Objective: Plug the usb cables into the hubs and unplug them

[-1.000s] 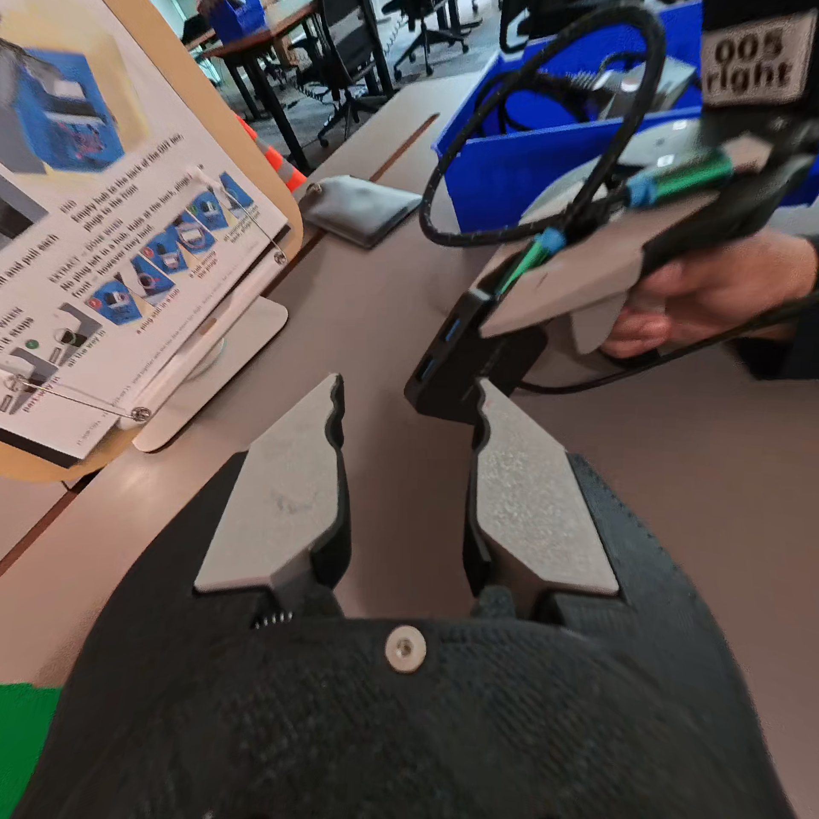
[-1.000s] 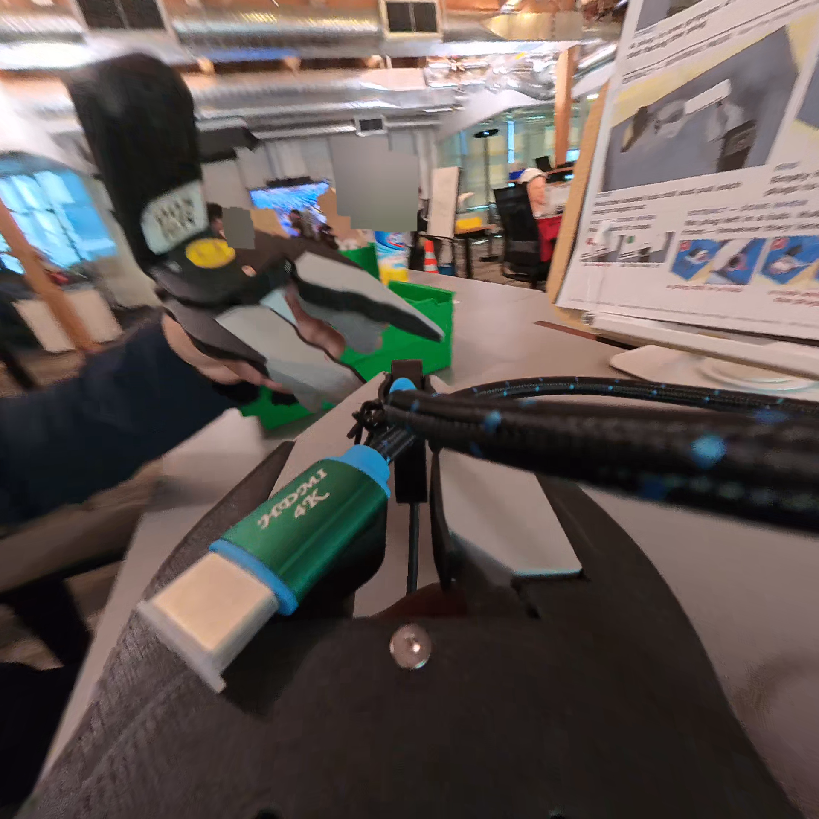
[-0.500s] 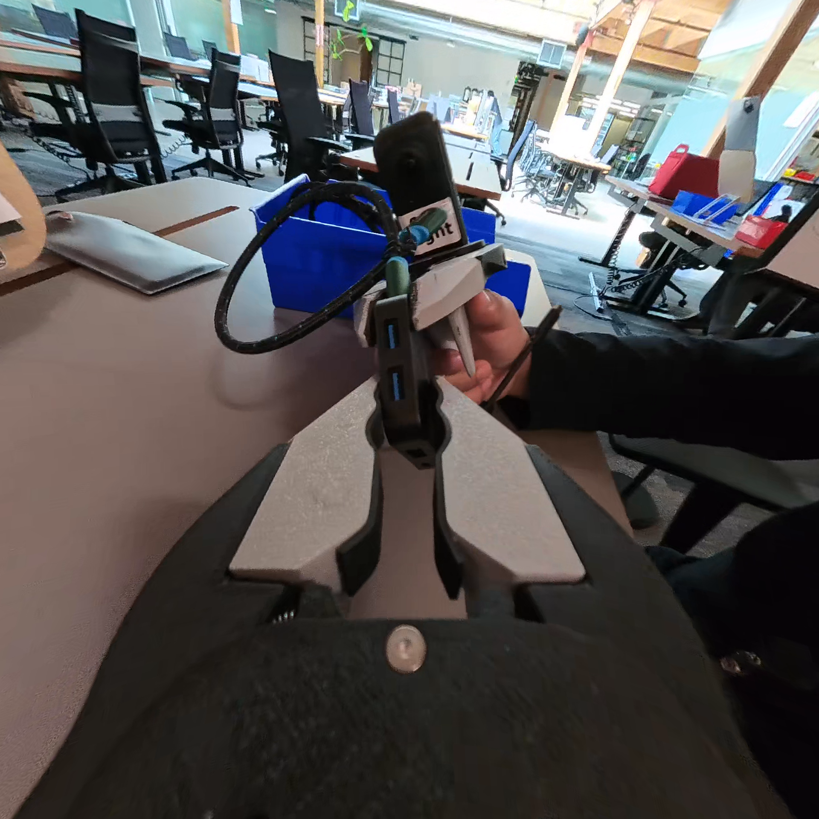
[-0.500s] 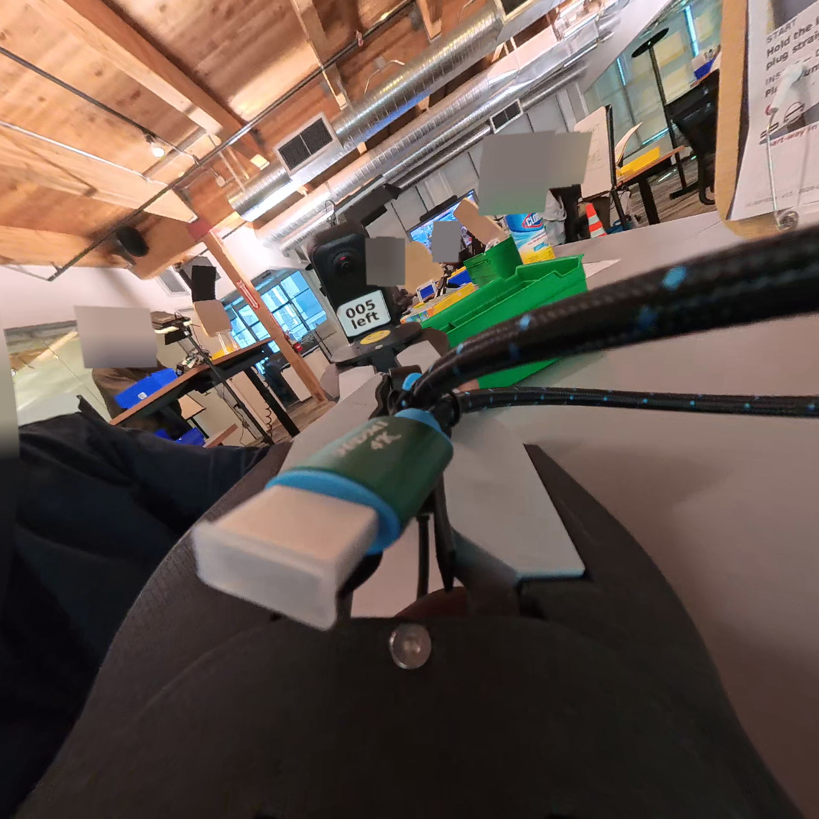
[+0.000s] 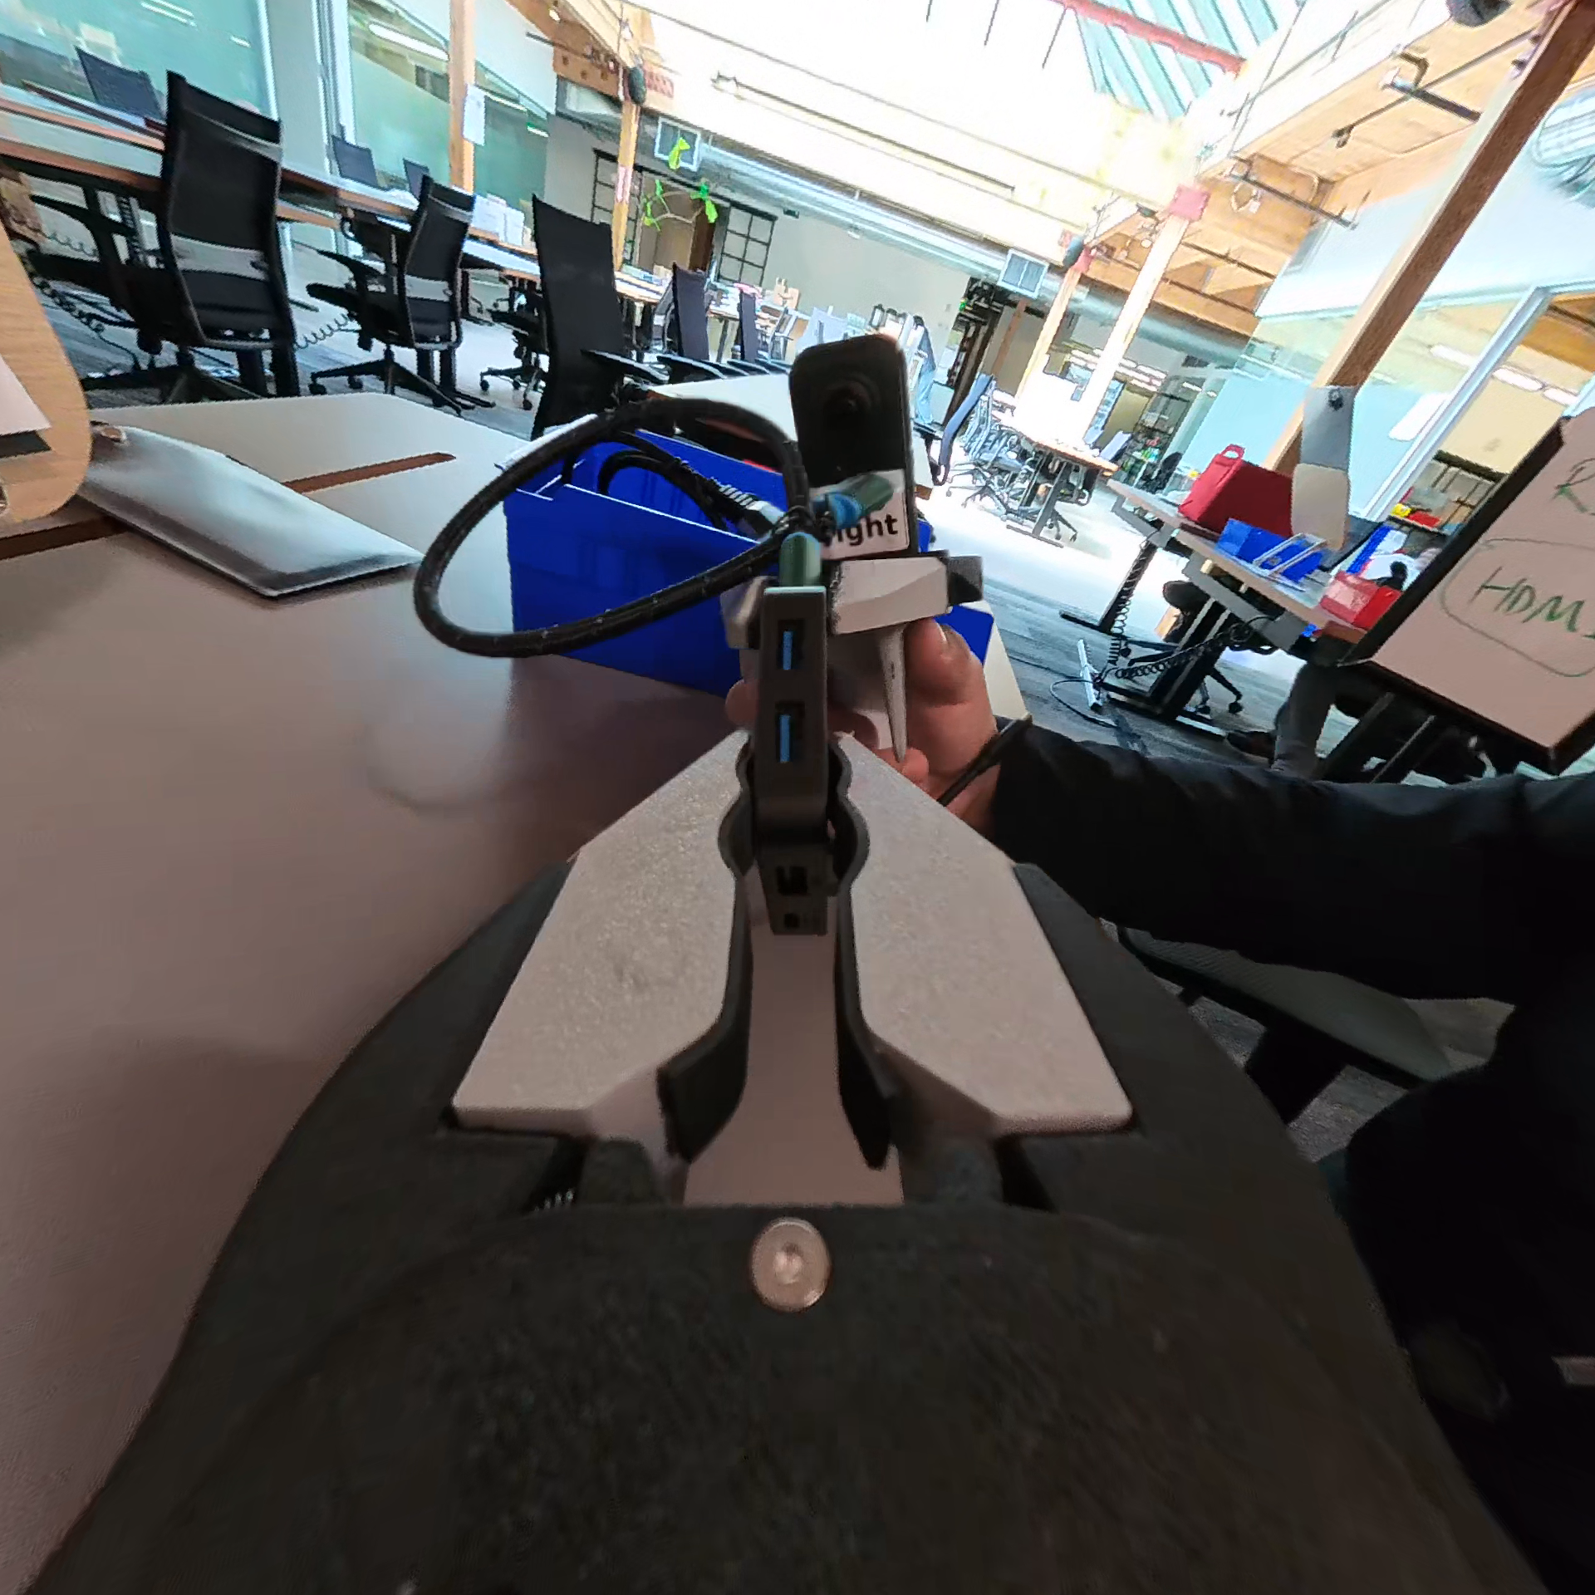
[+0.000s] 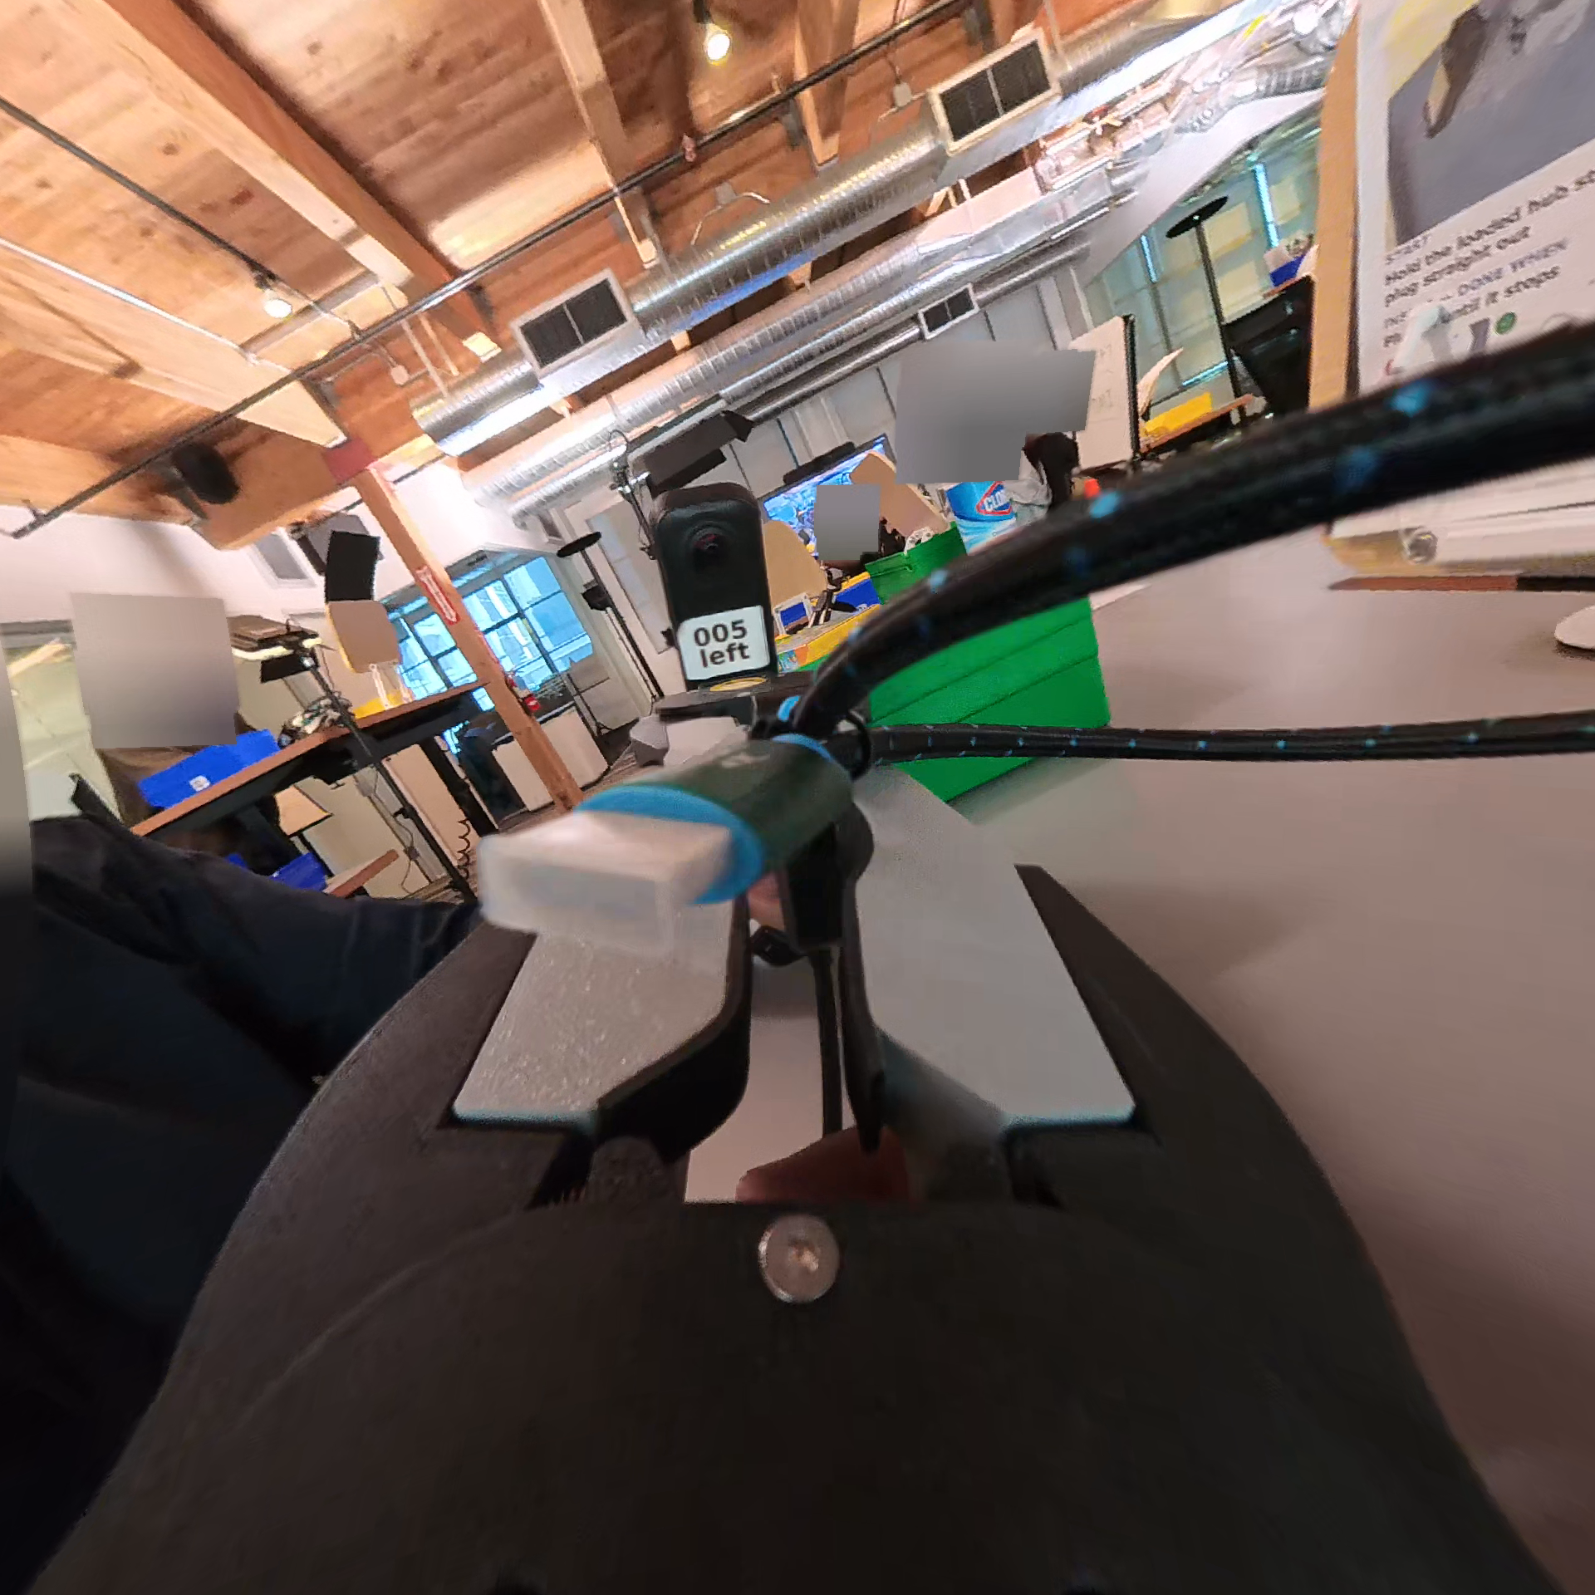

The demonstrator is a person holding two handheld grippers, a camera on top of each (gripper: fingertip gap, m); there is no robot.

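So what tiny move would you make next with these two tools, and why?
Probably the right tool should let go of the black flat hub with blue ports and shift onto the green plug seated in its top end. The left tool is clamped on the hub's lower end, so the hub looks supported without it.

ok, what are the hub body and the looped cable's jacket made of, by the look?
Hub: probably matte black plastic, though coated metal isn't ruled out; dull even surface, no glare, blue port inserts.
Cable: braided fabric sleeve, black with blue flecks; the woven texture shows. Its plug looks glossy green, material unclear.
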